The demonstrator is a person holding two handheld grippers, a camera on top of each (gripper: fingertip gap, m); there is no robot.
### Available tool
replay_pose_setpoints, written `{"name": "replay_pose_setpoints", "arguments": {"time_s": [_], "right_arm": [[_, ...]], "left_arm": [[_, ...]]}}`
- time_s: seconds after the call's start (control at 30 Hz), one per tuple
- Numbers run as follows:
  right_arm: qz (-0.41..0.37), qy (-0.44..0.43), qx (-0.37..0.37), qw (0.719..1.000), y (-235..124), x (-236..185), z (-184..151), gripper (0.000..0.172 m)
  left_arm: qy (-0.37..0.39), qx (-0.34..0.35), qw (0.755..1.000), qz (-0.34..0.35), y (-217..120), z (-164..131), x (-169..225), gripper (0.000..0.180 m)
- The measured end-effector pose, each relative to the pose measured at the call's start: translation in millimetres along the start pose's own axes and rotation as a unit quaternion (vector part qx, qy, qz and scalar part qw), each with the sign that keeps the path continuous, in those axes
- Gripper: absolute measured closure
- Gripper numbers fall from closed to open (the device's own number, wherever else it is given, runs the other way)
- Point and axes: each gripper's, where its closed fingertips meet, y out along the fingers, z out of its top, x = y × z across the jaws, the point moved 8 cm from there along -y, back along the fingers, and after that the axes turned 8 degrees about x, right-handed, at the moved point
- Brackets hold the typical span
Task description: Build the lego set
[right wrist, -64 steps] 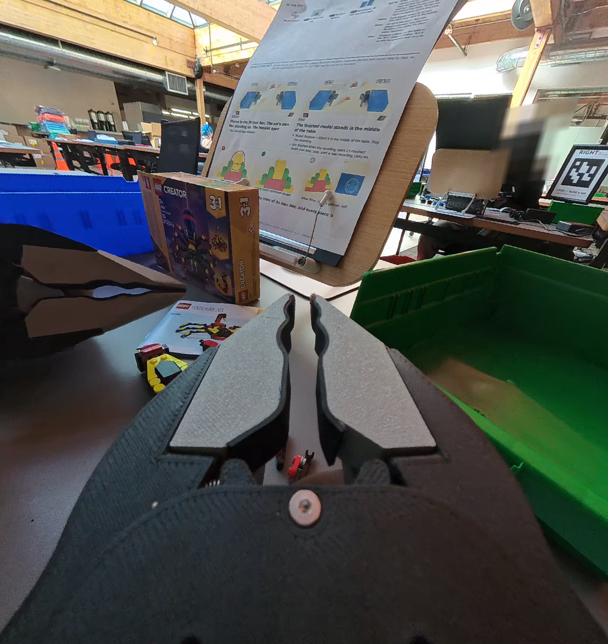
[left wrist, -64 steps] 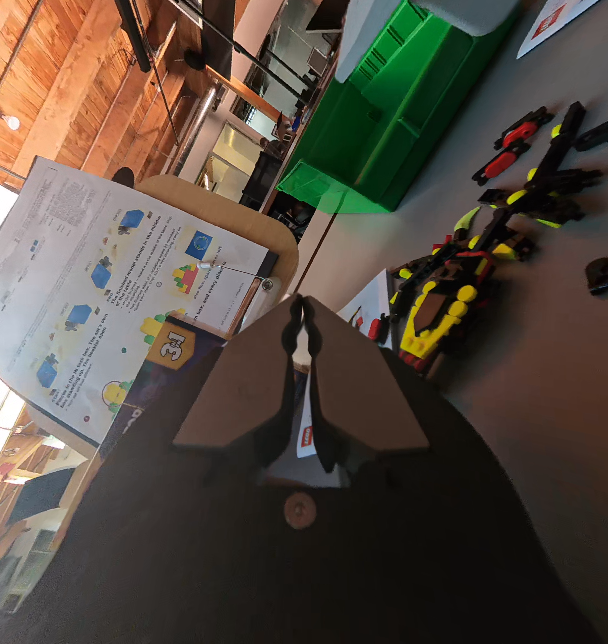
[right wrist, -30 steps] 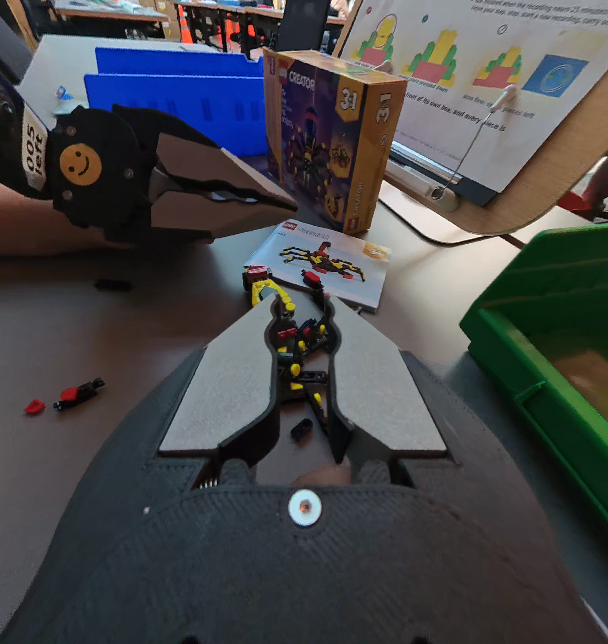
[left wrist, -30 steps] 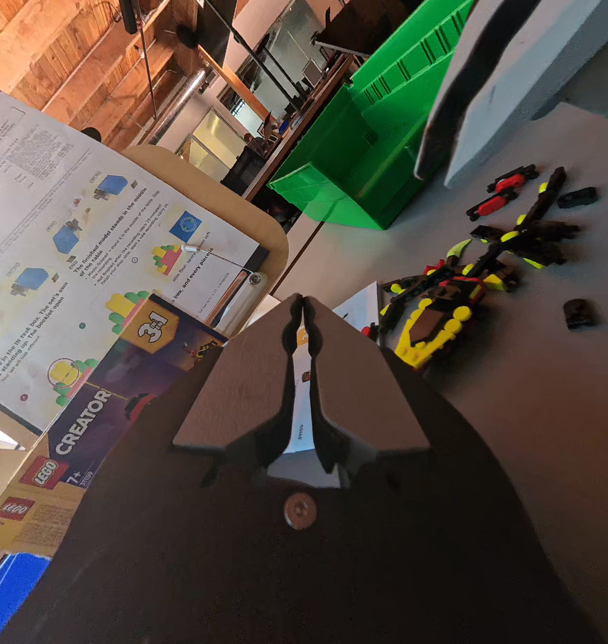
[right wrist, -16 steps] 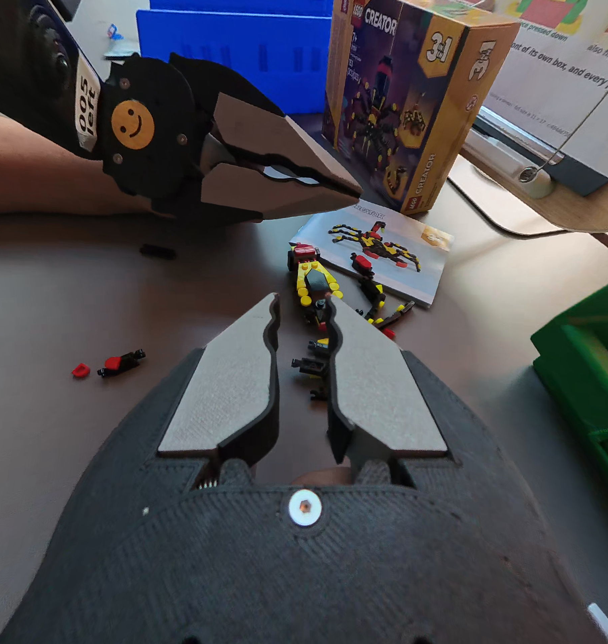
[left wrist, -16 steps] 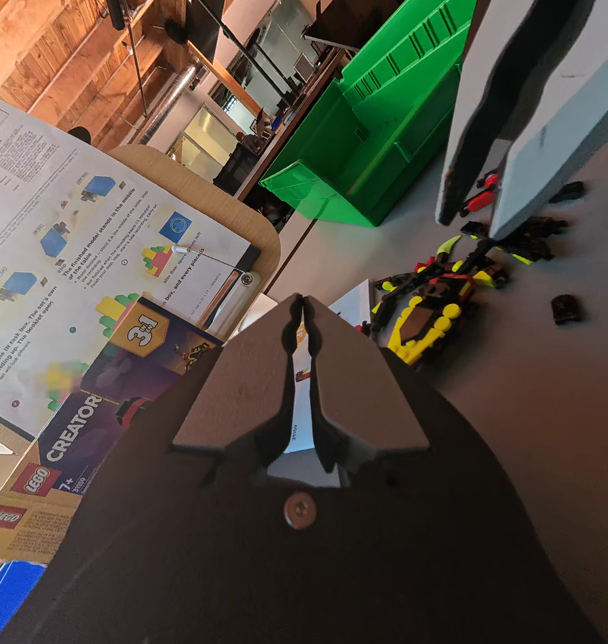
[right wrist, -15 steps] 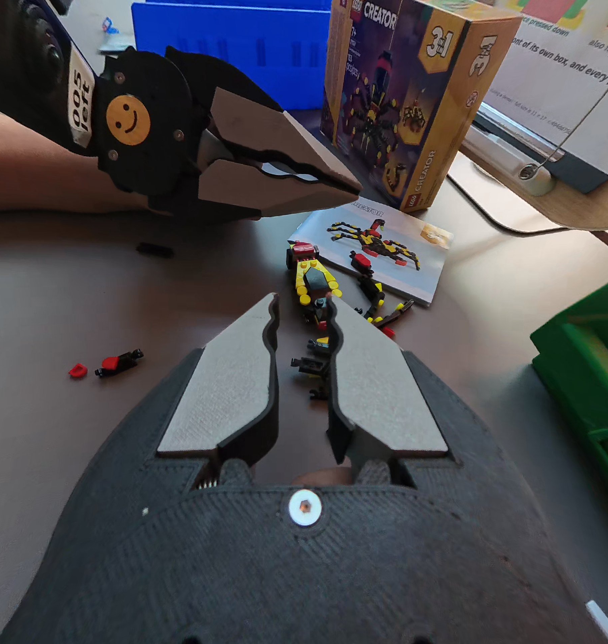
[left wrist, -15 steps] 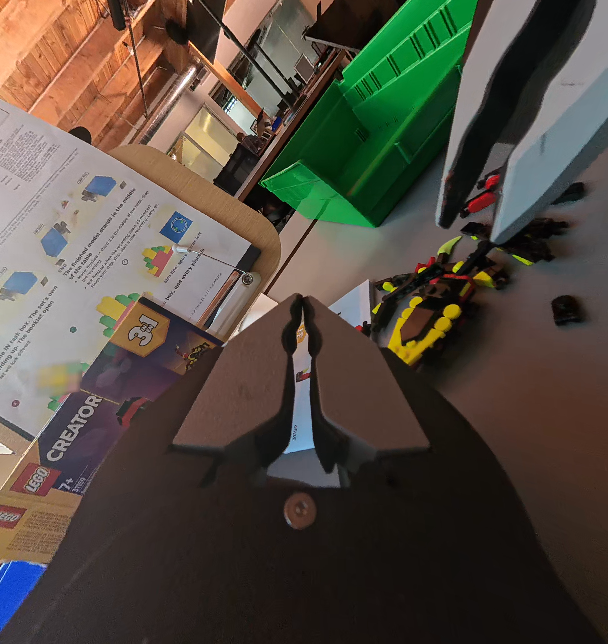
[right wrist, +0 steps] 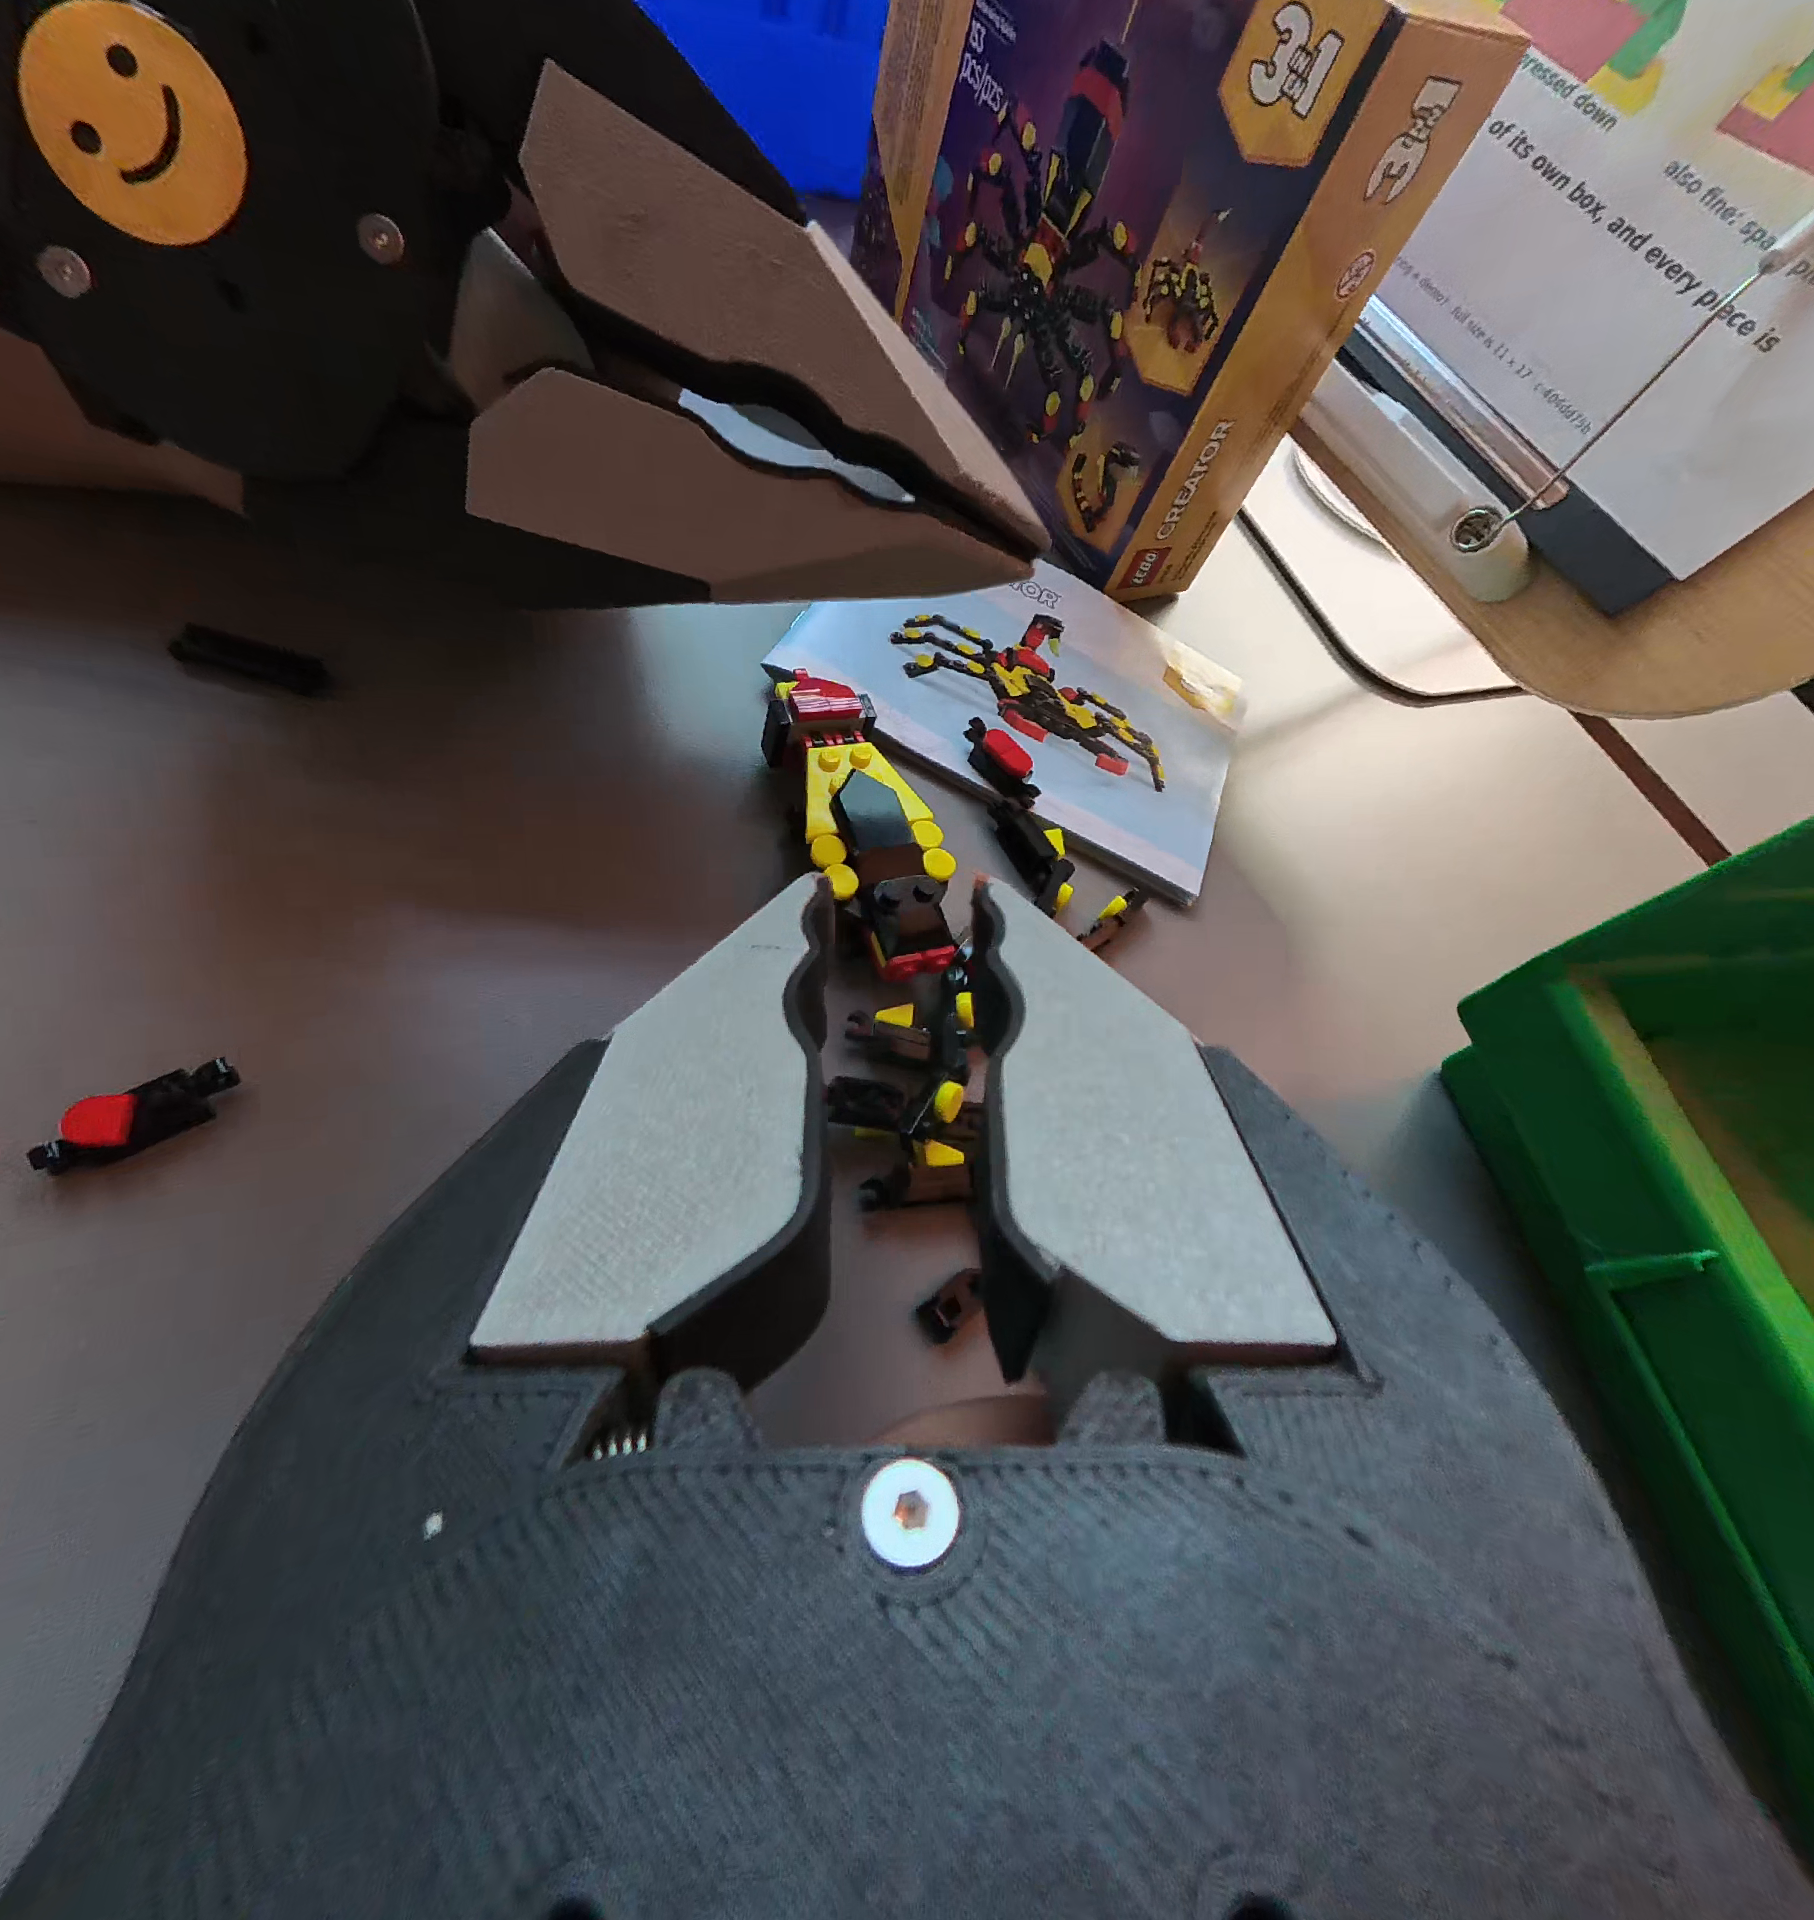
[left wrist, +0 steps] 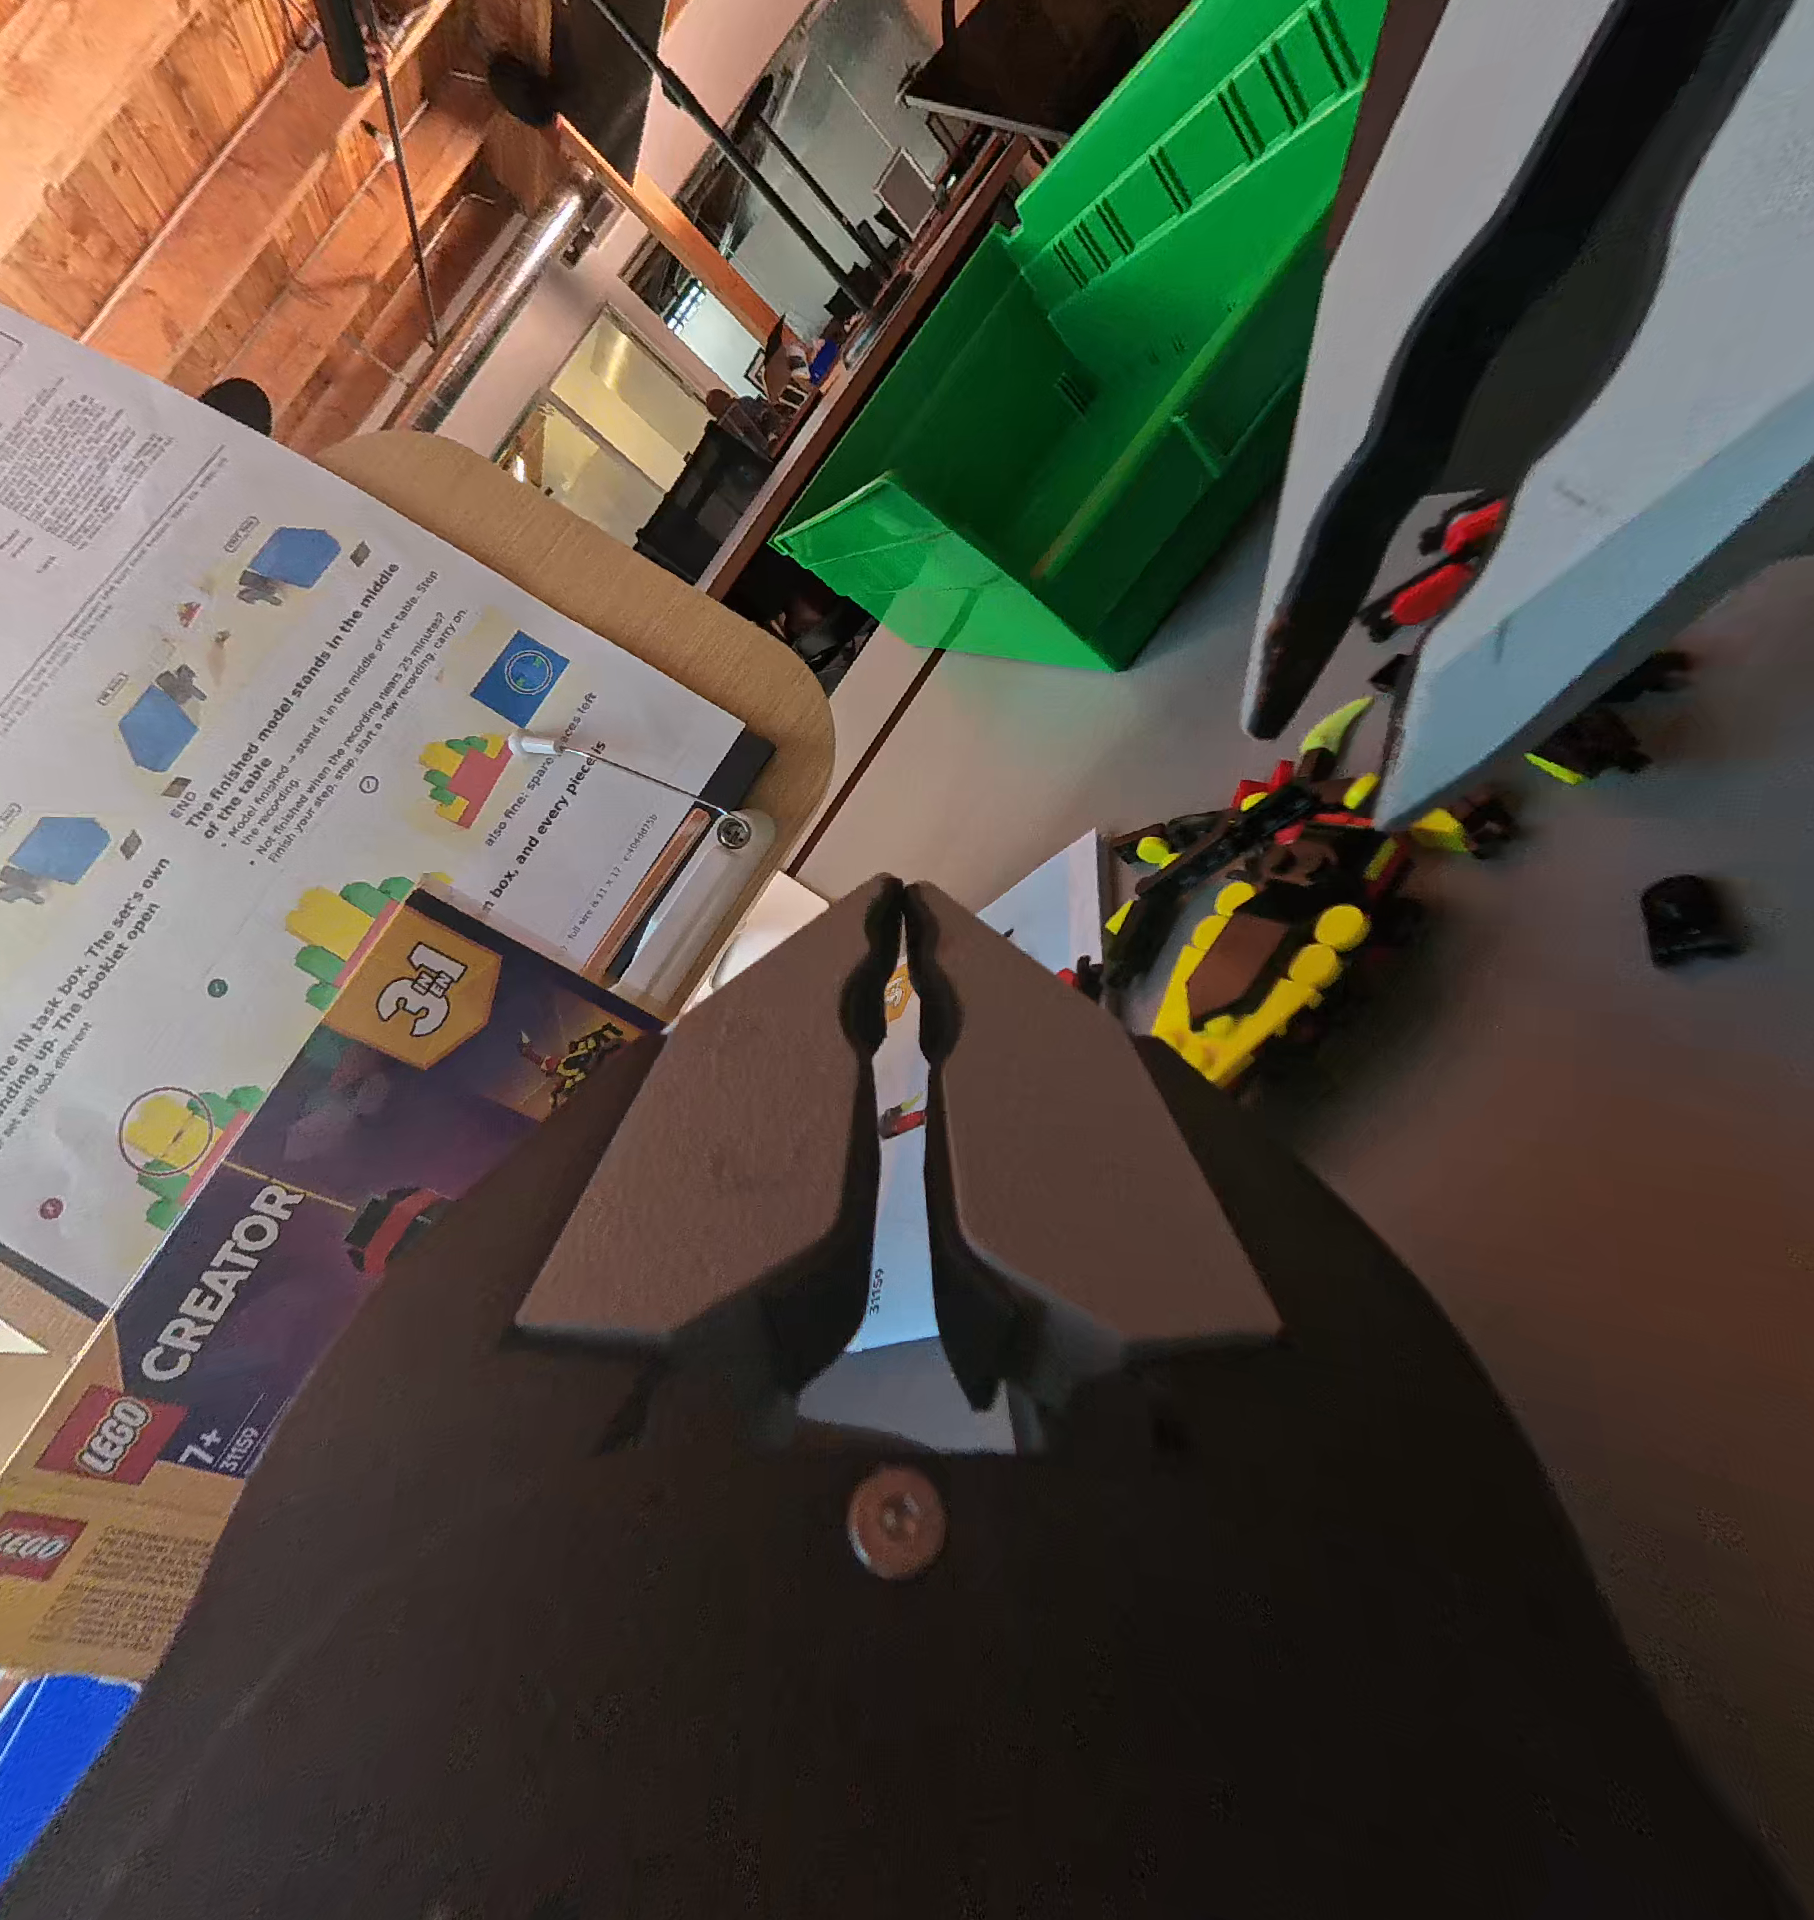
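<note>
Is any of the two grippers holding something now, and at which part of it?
Nothing is held. The left gripper is shut with nothing between its tips. The right gripper is open above the brick model, not clamped on it.

left claw (left wrist: 901,902): closed, apparently bare | right claw (right wrist: 895,902): parted

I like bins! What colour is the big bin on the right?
Green, clearest in the right wrist view.
</note>
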Motion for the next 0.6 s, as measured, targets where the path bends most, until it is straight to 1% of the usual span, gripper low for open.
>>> {"name": "replay_pose_setpoints", "arguments": {"time_s": [0.17,0.33,0.4,0.5,0.57,0.6], "right_arm": [[-0.009,0.011,0.005,1.0,-1.9,4.2,0.1,0.149],[-0.021,0.008,-0.002,1.0,-0.4,6.5,-0.6,0.149],[-0.035,0.02,0.011,0.999,1.3,10.1,2.4,0.148],[-0.041,0.064,0.054,0.996,7.0,16.7,13.6,0.144],[-0.038,0.071,0.057,0.995,12.5,20.4,19.1,0.137],[-0.034,0.069,0.055,0.996,15.4,21.5,20.9,0.136]], "left_arm": [[-0.01,-0.003,1.0,-0.01,1.3,2.7,2.1,0.18],[-0.068,-0.027,0.997,-0.02,1.4,3.5,-2.1,0.18],[-0.093,-0.03,0.995,-0.019,0.2,5.1,-3.9,0.174],[-0.137,-0.028,0.99,-0.034,-1.7,8.8,-4.7,0.168],[-0.141,-0.032,0.989,-0.043,-0.3,8.7,-3.5,0.161],[-0.139,-0.039,0.988,-0.049,1.2,8.0,-2.2,0.153]]}}
